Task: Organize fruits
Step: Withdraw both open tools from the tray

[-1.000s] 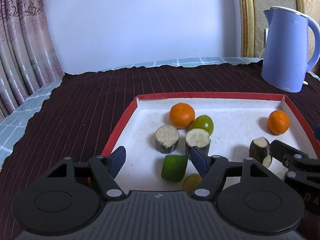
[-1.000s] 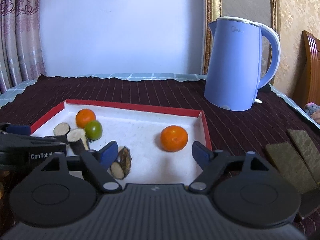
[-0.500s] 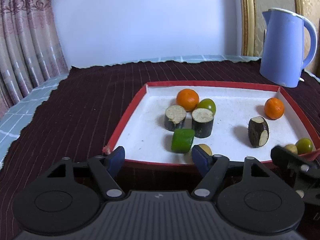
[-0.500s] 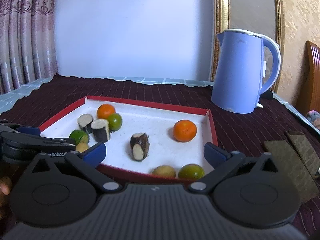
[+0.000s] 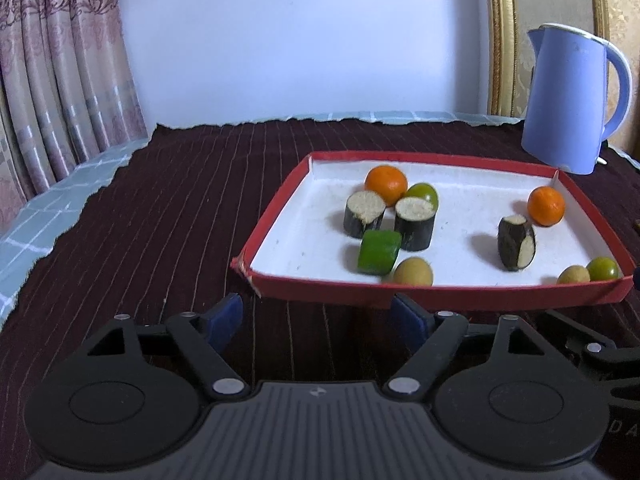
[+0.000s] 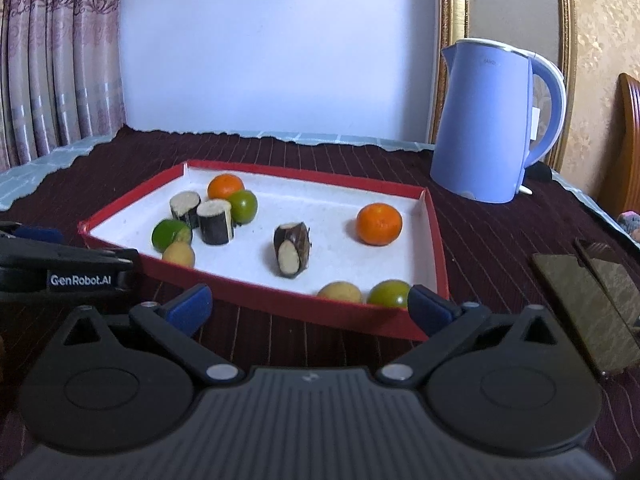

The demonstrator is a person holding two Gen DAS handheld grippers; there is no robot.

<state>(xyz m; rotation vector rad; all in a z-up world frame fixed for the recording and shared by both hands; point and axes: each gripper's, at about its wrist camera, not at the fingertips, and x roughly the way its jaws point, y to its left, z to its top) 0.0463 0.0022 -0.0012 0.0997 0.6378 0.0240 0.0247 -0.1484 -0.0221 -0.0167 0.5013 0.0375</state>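
- The desk [image 6: 360,152], under a dark striped cloth, carries everything; a blue kettle [image 6: 484,120] stands at the far right, well apart from the work.
- The red tray [image 6: 256,304] lies just beyond both my tools, and all the fruit sits inside it.
- Far left in the tray is a cluster: an orange [image 6: 225,186], a green fruit [image 6: 243,206], two dark cut pieces [image 6: 214,221] standing on end, and nearer, a green chunk [image 5: 378,251] touching a yellowish fruit [image 5: 413,271].
- A third dark piece [image 6: 291,249] lies on its side mid-tray; a second orange [image 6: 378,223] sits alone at the right; a yellow and green pair [image 6: 362,293] rests against the near wall.
- My left jaws [image 5: 316,318] are spread wide and hold nothing, short of the near wall.
- My right jaws [image 6: 308,308] are likewise spread and bare.
- I judge like kinds are only partly grouped. Any pick should come over the wall from above, squeezing round fruit across its middle so it does not roll away.
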